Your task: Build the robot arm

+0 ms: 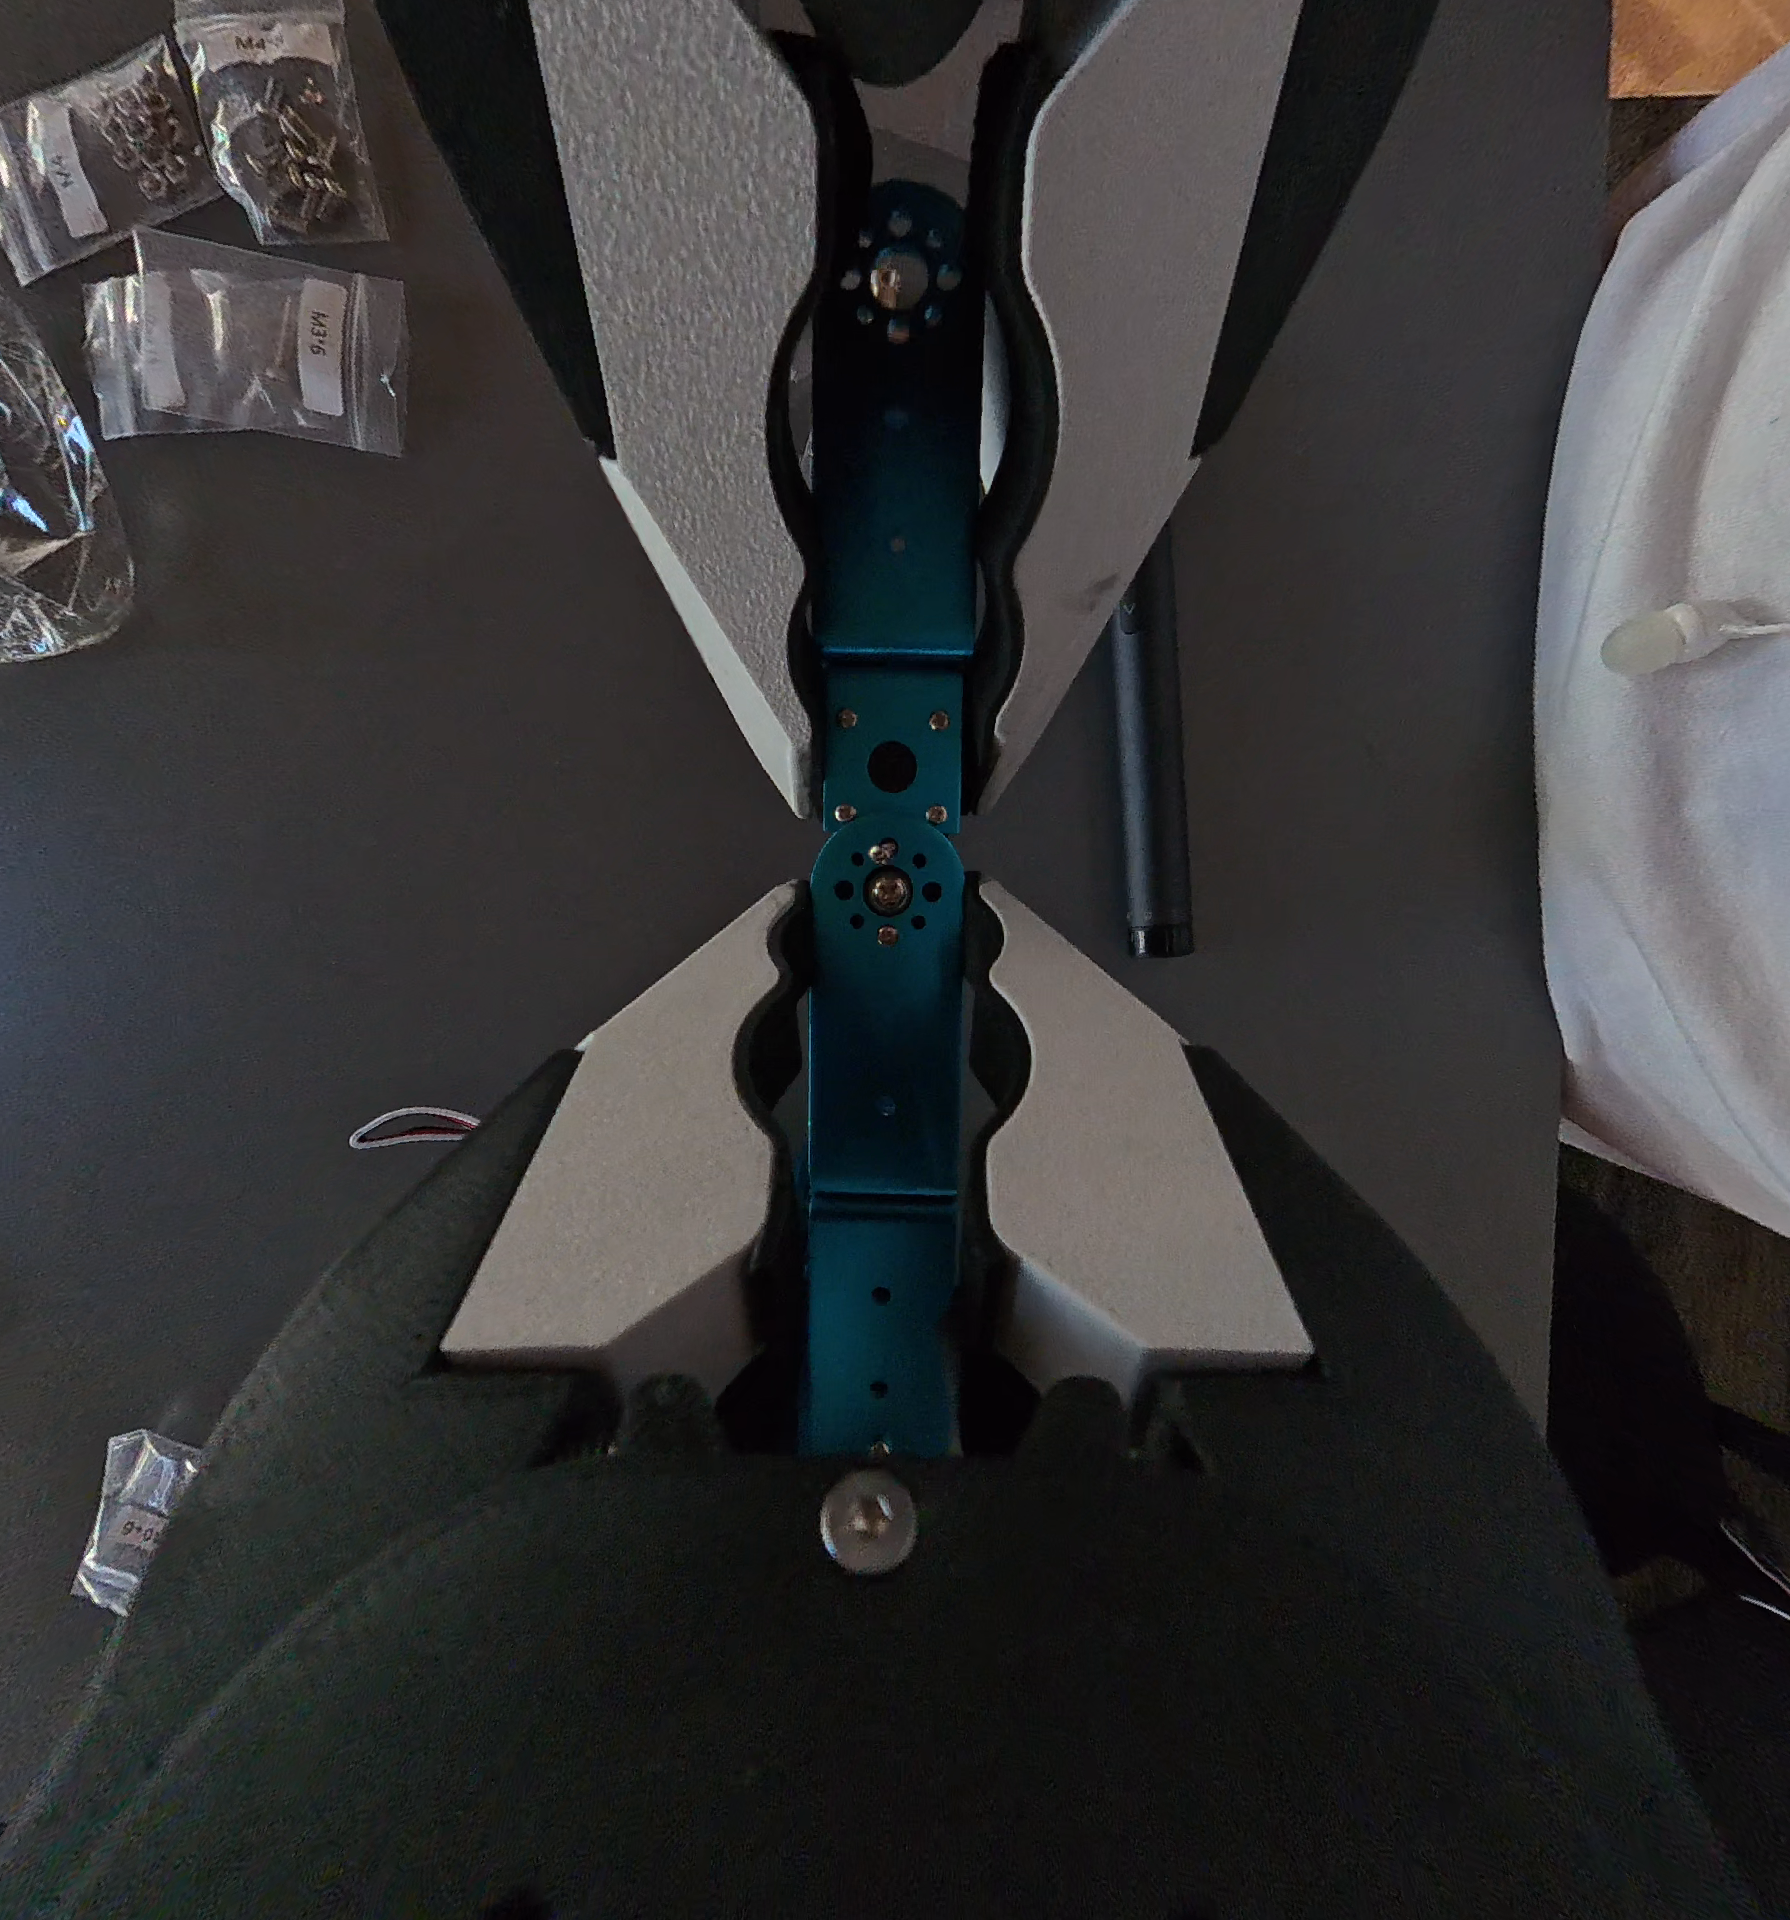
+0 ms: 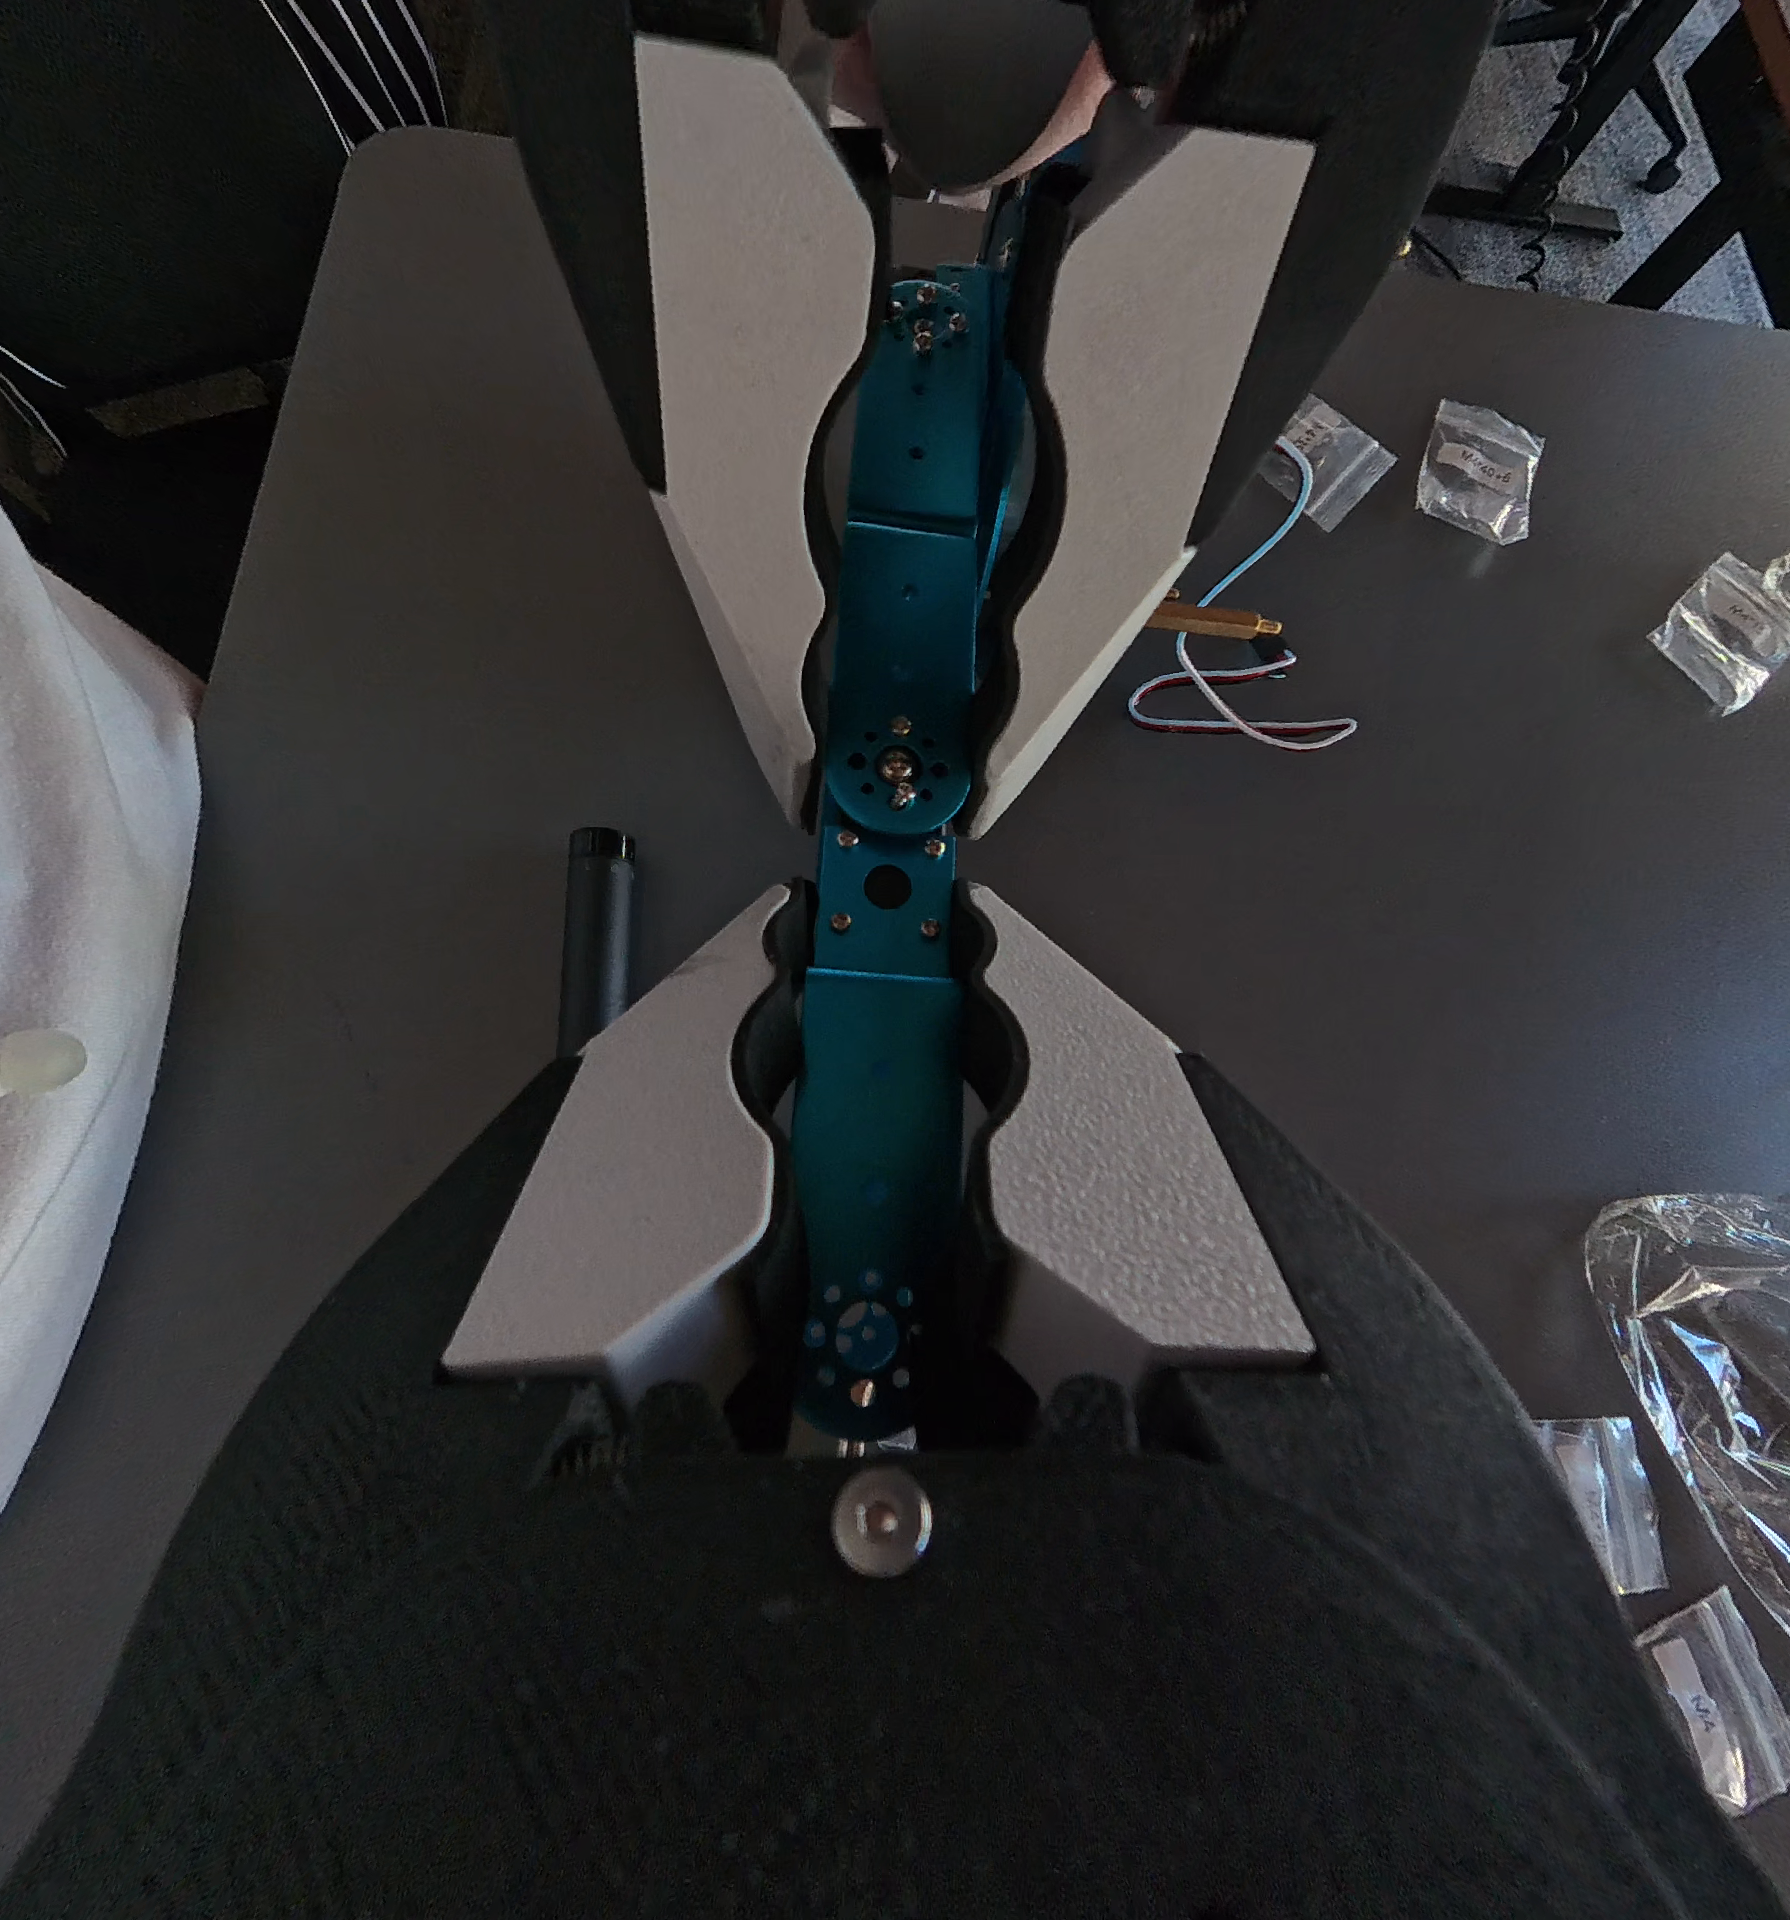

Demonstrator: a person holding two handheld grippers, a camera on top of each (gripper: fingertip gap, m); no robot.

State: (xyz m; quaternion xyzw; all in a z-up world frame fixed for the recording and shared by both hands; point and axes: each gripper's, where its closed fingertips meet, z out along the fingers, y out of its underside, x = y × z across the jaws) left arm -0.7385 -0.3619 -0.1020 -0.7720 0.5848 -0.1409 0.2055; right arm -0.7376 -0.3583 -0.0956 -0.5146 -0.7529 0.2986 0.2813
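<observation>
Two blue metal brackets are screwed together at a round pivot end, and my two grippers face each other tip to tip over a grey table (image 1: 351,831). My left gripper (image 1: 889,896) is shut on the nearer bracket (image 1: 886,1049), which runs back between its fingers. My right gripper (image 1: 891,800) comes in from the top, shut on the other bracket (image 1: 896,582). In the right wrist view my right gripper (image 2: 880,899) is shut on its bracket (image 2: 875,1101). The left gripper (image 2: 891,821) opposite holds the joined bracket (image 2: 906,623).
A dark pen-like tool (image 1: 1151,769) lies beside the grippers and also shows in the right wrist view (image 2: 595,935). Small bags of screws (image 1: 247,343) and crumpled clear plastic (image 1: 8,499) lie to one side. Thin wires (image 2: 1244,717) and a brass standoff (image 2: 1218,623) lie nearby. A person in white (image 1: 1722,623) sits at the table's edge. The tips of both grippers are at nearly the same place.
</observation>
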